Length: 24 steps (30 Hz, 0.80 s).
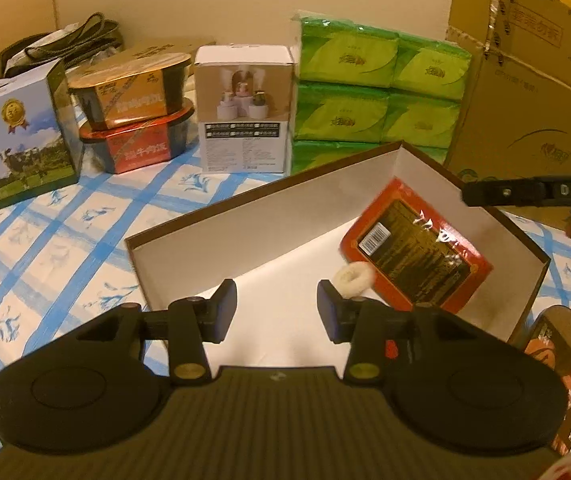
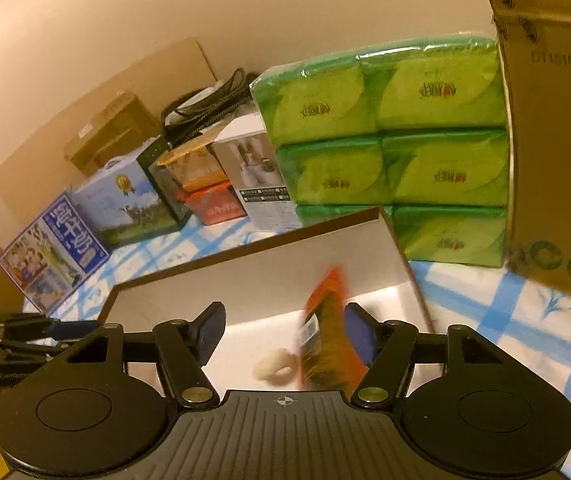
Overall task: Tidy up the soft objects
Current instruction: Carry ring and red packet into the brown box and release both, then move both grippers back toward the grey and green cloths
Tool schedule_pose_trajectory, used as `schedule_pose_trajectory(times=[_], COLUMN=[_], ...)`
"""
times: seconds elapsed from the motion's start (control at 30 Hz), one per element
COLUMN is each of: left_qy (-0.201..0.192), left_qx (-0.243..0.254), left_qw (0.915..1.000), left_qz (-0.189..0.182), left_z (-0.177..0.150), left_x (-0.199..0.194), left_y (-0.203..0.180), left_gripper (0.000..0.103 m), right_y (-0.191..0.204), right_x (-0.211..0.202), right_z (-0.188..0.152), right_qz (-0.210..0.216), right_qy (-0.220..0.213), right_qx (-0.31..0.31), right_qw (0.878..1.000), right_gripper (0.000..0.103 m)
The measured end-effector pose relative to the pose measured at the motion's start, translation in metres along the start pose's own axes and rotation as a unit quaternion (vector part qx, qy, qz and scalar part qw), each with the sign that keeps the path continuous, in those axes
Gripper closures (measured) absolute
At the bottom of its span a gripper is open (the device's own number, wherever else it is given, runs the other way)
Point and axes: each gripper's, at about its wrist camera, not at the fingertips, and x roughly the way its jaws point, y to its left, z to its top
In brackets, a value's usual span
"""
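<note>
the left tongs [image 1: 277, 306] hang released over the near side of an open white-lined box [image 1: 245, 232] on the blue-checked desk [image 1: 45, 240]. a red packet [image 1: 415, 246] lies tilted in the box's right part, and a small white ring [image 1: 352, 278] lies just beside the packet's lower left edge. the right tongs [image 2: 283, 334] are released too, hovering above the same packet [image 2: 325, 344], blurred there. green tissue packs [image 1: 377, 88] are stacked at the desk's far edge, behind the box.

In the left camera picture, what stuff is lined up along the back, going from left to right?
Milk box → stacked meal bowls → white box → green tissue packs → cardboard carton.
</note>
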Motion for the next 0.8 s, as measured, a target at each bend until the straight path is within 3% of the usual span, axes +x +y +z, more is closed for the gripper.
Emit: schedule_pose_trajectory(times=[0.43, 0.6, 0.8], left_qy=[-0.003, 0.0, -0.01], left_qx=[-0.051, -0.072, -0.099], left_qw=[0.9978, 0.9953, 0.9918], left_qz=[0.042, 0.065, 0.081], left_z=[-0.012, -0.019, -0.037], left_x=[-0.041, -0.072, -0.124], left_y=[0.02, 0.027, 0.027], left_gripper=[0.062, 0.062, 0.062], right_y=[0.014, 0.024, 0.029], right_x=[-0.055, -0.097, -0.15], right_z=[-0.02, -0.036, -0.061], right_qz=[-0.02, -0.049, -0.048], right_qy=[-0.002, -0.027, -0.035], right_qx=[-0.049, -0.087, -0.085], right_qw=[0.999, 0.995, 0.995], right_gripper=[0.038, 0.038, 0.038])
